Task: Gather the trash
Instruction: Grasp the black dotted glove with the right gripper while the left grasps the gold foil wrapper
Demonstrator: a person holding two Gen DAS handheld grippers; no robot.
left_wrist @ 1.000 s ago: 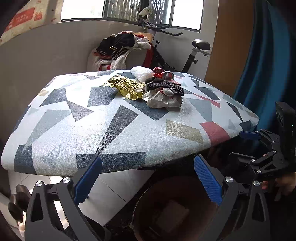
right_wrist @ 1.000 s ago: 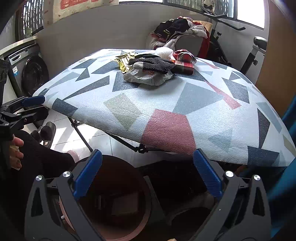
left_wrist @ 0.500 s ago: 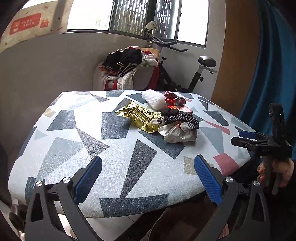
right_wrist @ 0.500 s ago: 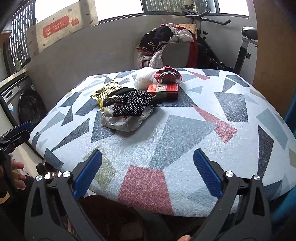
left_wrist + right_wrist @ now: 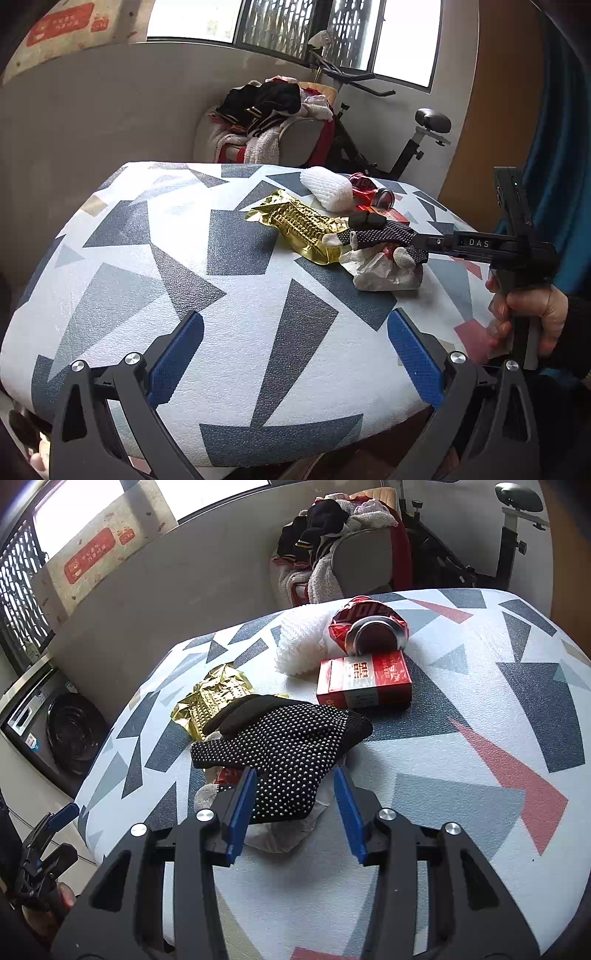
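Now the right claw (image 5: 293, 808) has reached the glove (image 5: 288, 746).

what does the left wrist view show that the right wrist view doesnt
Only the left wrist view: the open left gripper low over the near table edge, and the right gripper from the side. Only the right wrist view: the right gripper with its fingers either side of the dotted glove, the front of the red box, and a washing machine. Both: glove, gold wrapper, white foam net.

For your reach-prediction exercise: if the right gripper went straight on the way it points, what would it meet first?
Most likely the black dotted glove: the right gripper already straddles its near edge, though contact is unclear.
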